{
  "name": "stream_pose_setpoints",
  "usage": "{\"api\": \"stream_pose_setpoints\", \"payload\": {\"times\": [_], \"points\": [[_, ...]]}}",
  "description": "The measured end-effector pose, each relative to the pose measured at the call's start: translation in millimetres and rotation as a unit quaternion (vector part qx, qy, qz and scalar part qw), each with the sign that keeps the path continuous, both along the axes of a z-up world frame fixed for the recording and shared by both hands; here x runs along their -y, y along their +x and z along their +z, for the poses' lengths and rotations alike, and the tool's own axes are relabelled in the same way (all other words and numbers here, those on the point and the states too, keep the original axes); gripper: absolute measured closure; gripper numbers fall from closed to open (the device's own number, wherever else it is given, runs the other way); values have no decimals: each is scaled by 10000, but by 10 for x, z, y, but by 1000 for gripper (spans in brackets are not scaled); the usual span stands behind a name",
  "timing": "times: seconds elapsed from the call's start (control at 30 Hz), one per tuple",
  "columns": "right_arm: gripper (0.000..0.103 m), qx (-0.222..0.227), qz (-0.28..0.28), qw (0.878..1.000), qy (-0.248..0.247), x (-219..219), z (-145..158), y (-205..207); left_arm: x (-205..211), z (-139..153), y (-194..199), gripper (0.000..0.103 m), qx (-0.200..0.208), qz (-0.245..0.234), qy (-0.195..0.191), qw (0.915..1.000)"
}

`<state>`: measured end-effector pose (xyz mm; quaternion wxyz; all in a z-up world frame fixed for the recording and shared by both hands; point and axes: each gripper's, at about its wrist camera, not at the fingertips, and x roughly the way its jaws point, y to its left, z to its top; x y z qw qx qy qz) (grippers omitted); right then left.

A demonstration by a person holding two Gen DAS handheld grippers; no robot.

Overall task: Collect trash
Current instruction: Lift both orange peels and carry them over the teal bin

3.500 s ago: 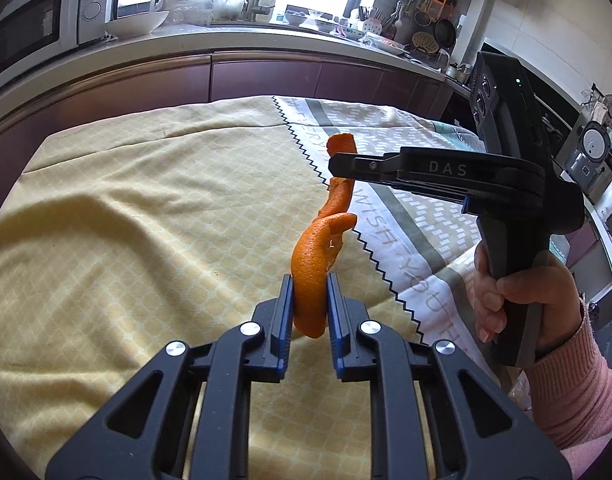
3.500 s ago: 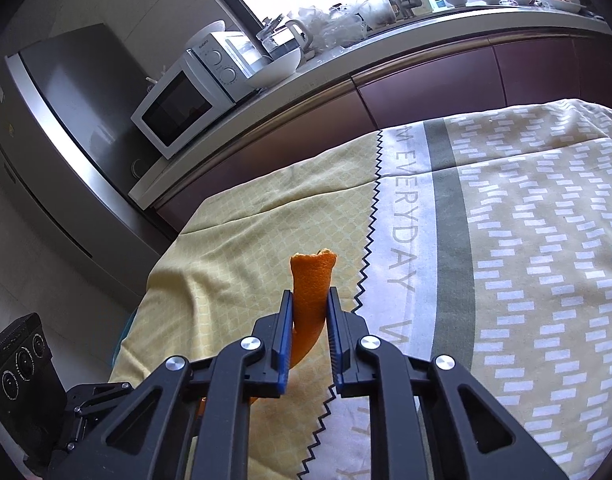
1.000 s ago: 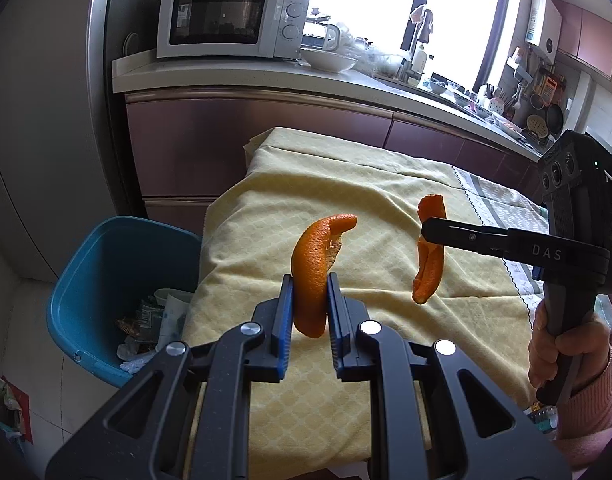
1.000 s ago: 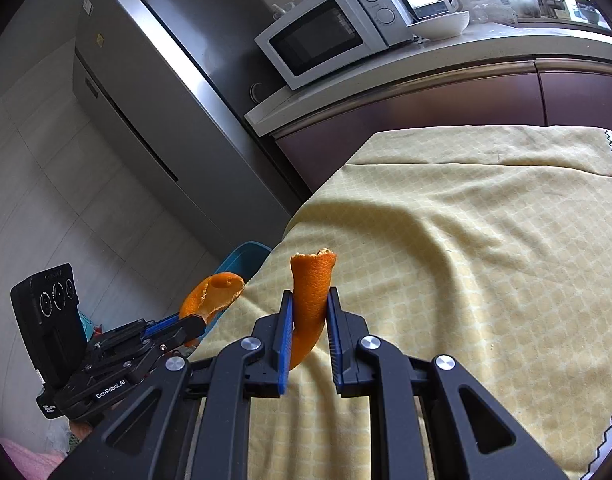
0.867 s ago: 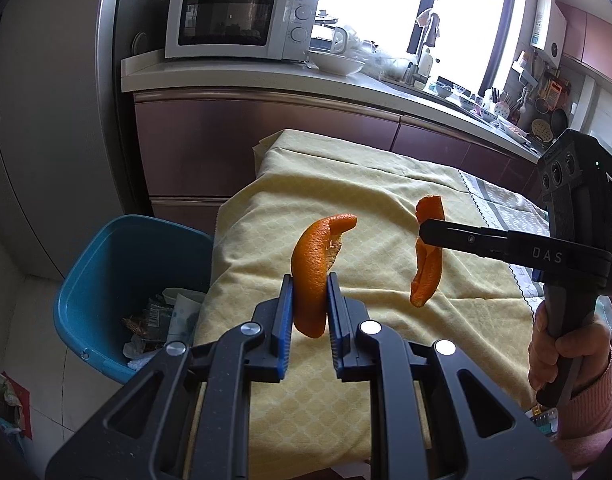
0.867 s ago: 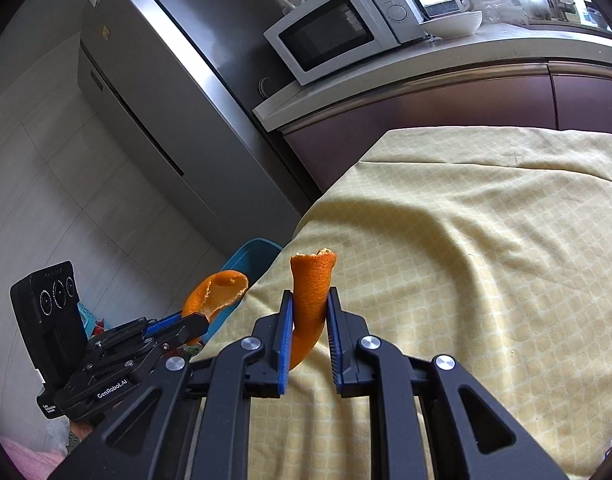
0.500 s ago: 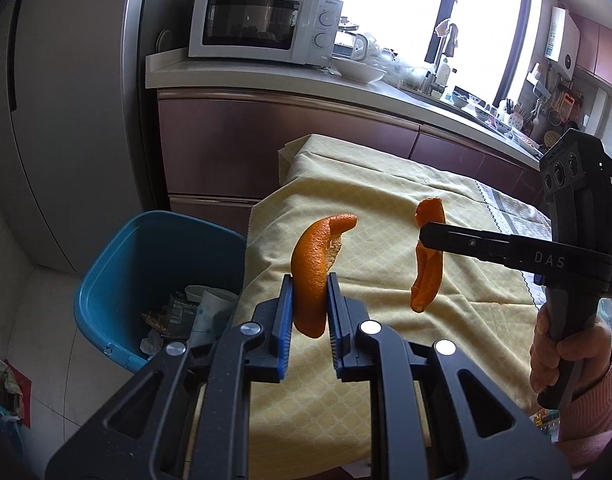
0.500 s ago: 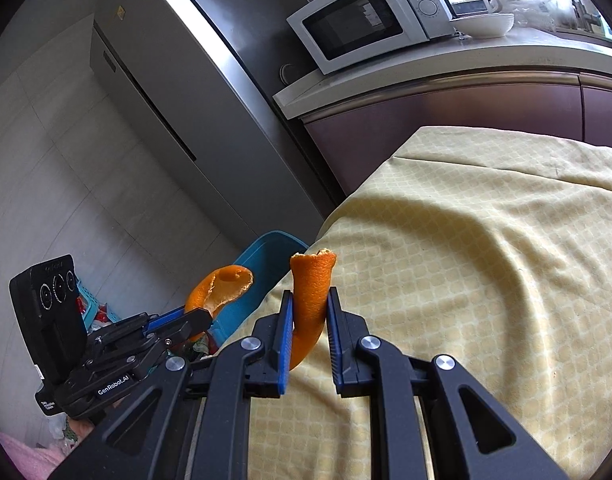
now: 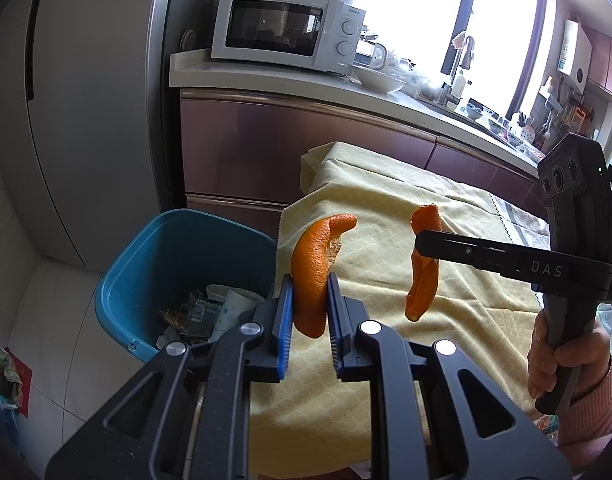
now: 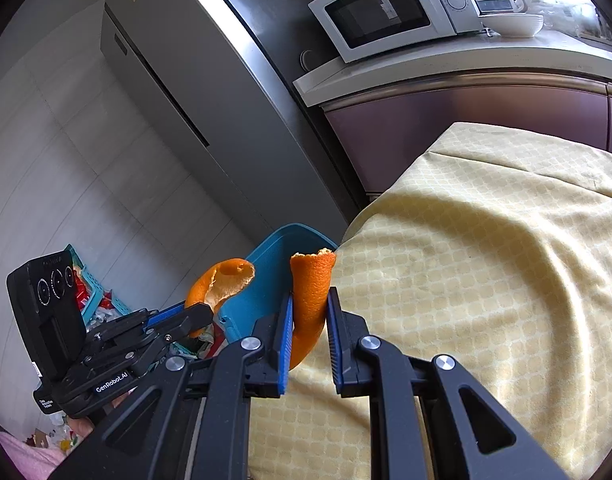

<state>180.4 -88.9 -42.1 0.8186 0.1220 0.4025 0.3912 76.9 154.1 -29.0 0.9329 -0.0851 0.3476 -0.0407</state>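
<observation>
Your left claw is clamped on a broad curl of orange peel, and your right claw pinches a narrower peel strip; both pieces hang in the air above the near left corner of the cloth-covered worktop. The blue bin, already holding scraps, stands on the floor just left of that corner. Peel like this is light, limp and a little slick on its waxy side, so it probably needs only gentle pressure. You hold each piece low on its length, which looks secure. Expect either one to cling to a pad once you let go over the bin.
</observation>
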Motion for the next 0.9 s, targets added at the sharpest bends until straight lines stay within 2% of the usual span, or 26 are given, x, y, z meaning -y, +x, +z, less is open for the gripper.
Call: {"api": "stream_pose_setpoints", "payload": {"times": [0.9], "points": [[88, 2, 418, 9991, -114, -503, -4, 59, -417, -7, -71, 87, 20, 547, -13, 9985]]}}
